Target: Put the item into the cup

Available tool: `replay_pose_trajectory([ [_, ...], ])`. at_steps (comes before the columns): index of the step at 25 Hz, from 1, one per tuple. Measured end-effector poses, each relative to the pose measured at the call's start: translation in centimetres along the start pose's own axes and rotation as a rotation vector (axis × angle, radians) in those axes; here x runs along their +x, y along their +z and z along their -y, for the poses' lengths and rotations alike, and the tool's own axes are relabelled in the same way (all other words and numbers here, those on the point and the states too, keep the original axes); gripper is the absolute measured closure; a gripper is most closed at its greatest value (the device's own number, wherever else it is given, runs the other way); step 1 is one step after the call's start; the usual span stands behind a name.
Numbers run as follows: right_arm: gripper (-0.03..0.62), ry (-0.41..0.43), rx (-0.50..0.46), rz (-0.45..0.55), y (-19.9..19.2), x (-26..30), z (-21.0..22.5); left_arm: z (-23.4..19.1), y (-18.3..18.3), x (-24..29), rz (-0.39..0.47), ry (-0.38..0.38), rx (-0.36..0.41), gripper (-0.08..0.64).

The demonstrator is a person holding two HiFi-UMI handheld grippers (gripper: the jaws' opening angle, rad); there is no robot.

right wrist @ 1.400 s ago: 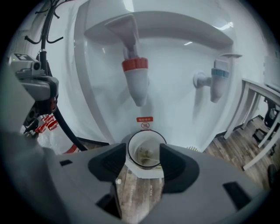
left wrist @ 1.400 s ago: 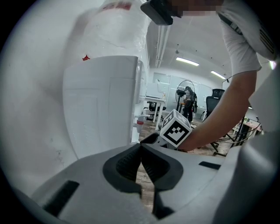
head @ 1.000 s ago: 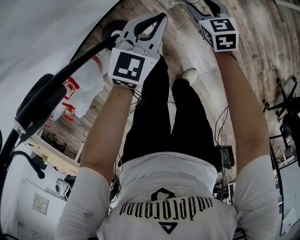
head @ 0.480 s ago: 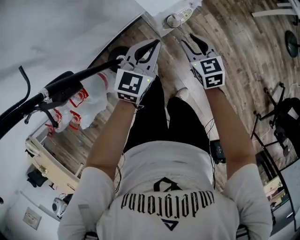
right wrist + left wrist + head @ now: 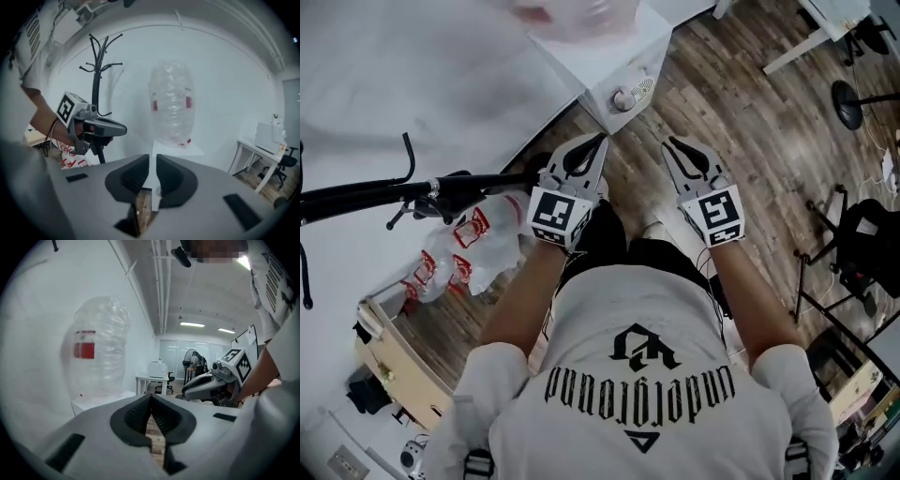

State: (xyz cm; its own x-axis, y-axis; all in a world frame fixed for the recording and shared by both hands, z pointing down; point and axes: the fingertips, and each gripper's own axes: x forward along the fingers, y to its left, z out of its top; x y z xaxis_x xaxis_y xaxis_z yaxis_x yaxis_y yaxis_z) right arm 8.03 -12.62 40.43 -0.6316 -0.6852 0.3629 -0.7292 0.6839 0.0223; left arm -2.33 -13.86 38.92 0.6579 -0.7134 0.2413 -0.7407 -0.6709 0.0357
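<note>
Wooden floor (image 5: 741,122) lies below the two grippers, which the person holds out side by side in front of the body. The left gripper (image 5: 151,401) has its jaws together, tips touching, with nothing between them. The right gripper (image 5: 153,164) has its jaws closing, with a thin slit between them and nothing in it. Ahead of both, a clear crumpled plastic bag (image 5: 171,101) with red print stands upright on a small white desk (image 5: 199,151) against the white wall. A black coat rack (image 5: 96,79) stands left of the bag, near the left gripper. More plastic bags (image 5: 455,258) with red marks lie on the floor by the wall. I cannot tell where the cup or the item is in any view.
</note>
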Motion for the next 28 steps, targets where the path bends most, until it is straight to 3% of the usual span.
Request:
replay_pose_trajectory([
  [6,0.585,0.007,-0.026,0.111,6.6,-6.2,-1.4,3.1,6.4,-3.0,0.078,-0.036,0.044,0.555],
  [12,0.586,0.022,-0.045,0.188,11.2,-11.2,-2.9,6.5,10.5,-6.0,0.129,-0.061,0.07,0.555],
  [20,0.586,0.029,-0.049,0.266,12.0,-15.7,-3.0,10.1,12.6,-7.6,0.166,-0.039,0.113,0.555],
  [28,0.586,0.037,-0.04,0.274,11.7,-18.2,-4.6,12.3,12.8,-10.5,0.161,-0.033,0.096,0.555],
])
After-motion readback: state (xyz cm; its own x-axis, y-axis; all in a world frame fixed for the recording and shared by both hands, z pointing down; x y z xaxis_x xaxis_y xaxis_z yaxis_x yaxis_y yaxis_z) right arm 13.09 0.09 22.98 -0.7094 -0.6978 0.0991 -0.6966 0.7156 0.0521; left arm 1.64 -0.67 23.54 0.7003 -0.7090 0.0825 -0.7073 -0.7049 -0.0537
